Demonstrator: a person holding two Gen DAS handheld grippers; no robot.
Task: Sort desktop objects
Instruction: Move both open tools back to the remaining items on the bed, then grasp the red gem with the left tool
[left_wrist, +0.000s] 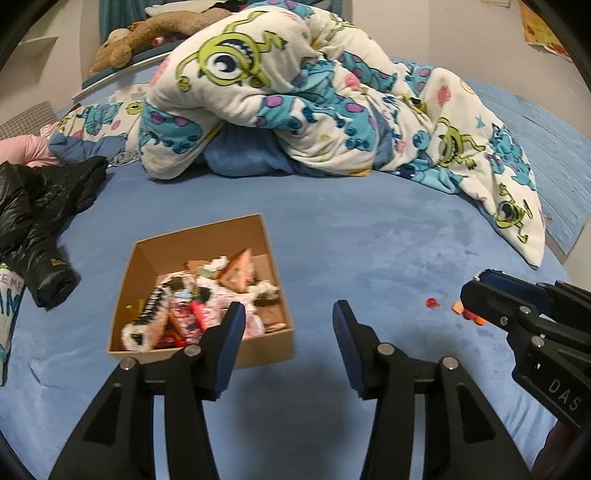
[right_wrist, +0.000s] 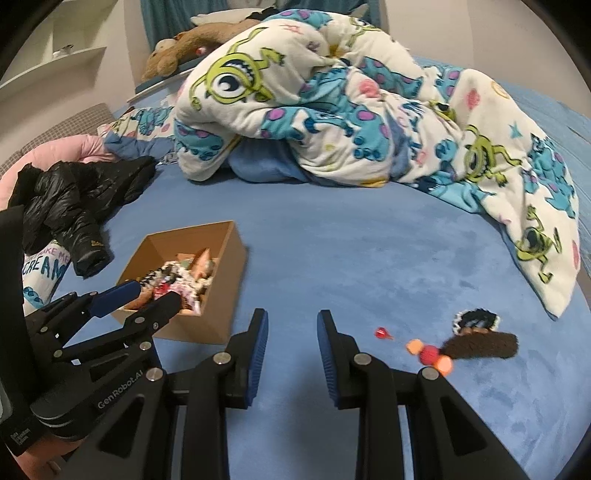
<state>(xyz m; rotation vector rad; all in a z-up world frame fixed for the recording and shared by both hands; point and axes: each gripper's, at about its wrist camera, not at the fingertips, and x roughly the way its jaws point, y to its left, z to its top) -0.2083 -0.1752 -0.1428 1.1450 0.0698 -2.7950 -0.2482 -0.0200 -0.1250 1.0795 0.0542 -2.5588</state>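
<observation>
Several small items still lie loose on the blue bed (right_wrist: 332, 251): a red bead (right_wrist: 380, 333), an orange-and-red bead cluster (right_wrist: 430, 355), a brown fuzzy hair clip (right_wrist: 480, 345) and a black-and-white clip (right_wrist: 476, 320) just behind it. Your cardboard box (left_wrist: 201, 354) sits well left of them, filled with mixed hair accessories (left_wrist: 207, 299). Your left tool (left_wrist: 288, 328) hangs spread and empty, near the box's front right corner. Your right tool (right_wrist: 291, 332) is spread too, holding nothing, with the beads just to its right. Black jacket (left_wrist: 40, 221) lies left of the box; a monster-print blanket (left_wrist: 295, 96) is heaped behind, a plush toy (left_wrist: 147, 37) beyond it.
</observation>
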